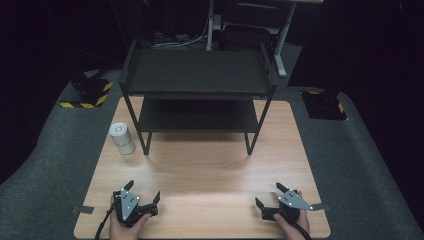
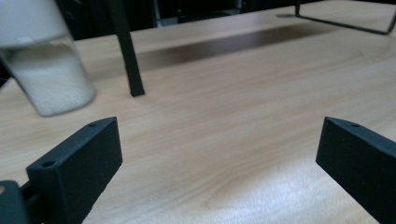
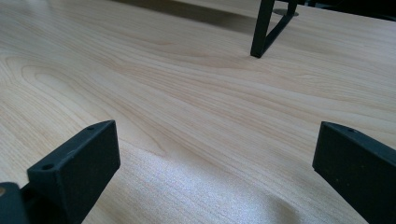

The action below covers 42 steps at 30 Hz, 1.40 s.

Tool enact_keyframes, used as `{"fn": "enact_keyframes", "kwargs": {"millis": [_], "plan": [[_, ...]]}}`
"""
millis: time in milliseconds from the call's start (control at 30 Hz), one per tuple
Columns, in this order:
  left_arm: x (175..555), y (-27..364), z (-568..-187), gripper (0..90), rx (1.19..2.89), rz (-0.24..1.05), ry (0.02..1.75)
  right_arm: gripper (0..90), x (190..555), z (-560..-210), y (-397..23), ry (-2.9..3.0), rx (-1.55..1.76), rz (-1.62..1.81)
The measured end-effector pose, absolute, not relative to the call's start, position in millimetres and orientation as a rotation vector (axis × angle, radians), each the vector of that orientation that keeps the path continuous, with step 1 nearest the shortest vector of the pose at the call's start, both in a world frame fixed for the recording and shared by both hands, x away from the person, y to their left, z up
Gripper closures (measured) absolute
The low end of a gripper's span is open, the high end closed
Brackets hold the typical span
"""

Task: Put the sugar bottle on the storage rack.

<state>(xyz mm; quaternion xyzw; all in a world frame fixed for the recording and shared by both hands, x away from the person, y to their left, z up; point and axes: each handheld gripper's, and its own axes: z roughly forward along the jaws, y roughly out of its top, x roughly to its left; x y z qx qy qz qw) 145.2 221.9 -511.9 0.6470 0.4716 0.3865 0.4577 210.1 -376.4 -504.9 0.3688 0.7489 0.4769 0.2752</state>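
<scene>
- The wooden surface (image 1: 210, 170) is lying lit in the middle of a dark carpeted floor, carrying everything else.
- A black two-tier shelf rack (image 1: 197, 75) is standing at the far half of the surface, both tiers looking bare.
- The left gripper (image 1: 142, 196) is resting at the near left edge, held in a hand (image 1: 125, 227), its fingers (image 2: 77, 161) spreading wide apart with nothing but bare wood between them.
- The right gripper (image 1: 270, 195) is sitting at the near right edge in the other hand (image 1: 292, 222), fingers (image 3: 77, 161) likewise spreading wide over bare wood.
- A small clear jar (image 1: 122, 138) with a white lid, partly full of white grains, is standing just beside the rack's front left leg, well apart from both grippers; in the left gripper view it is appearing ahead and to the left of the fingers.
</scene>
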Motion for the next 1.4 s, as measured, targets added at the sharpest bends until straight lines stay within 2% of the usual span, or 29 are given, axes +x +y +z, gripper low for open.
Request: {"fn": "enact_keyframes", "kwargs": {"millis": [333, 600, 1400], "plan": [[154.7, 235.3, -481.6, 0.5, 1.535, 1.024, 1.16, 0.3, 210.4, -505.4, -376.5, 2.009, 0.992, 1.285], [180.5, 249.7, -468.0, 0.5, 1.495, 1.051, 1.21, 0.3, 210.5, -505.6, -376.7, 2.007, 0.996, 1.288], [248.7, 281.2, -481.6, 3.4, 1.449, 1.018, 1.312, 0.3, 209.1, -506.9, -376.5, 1.996, 0.989, 1.29]]}}
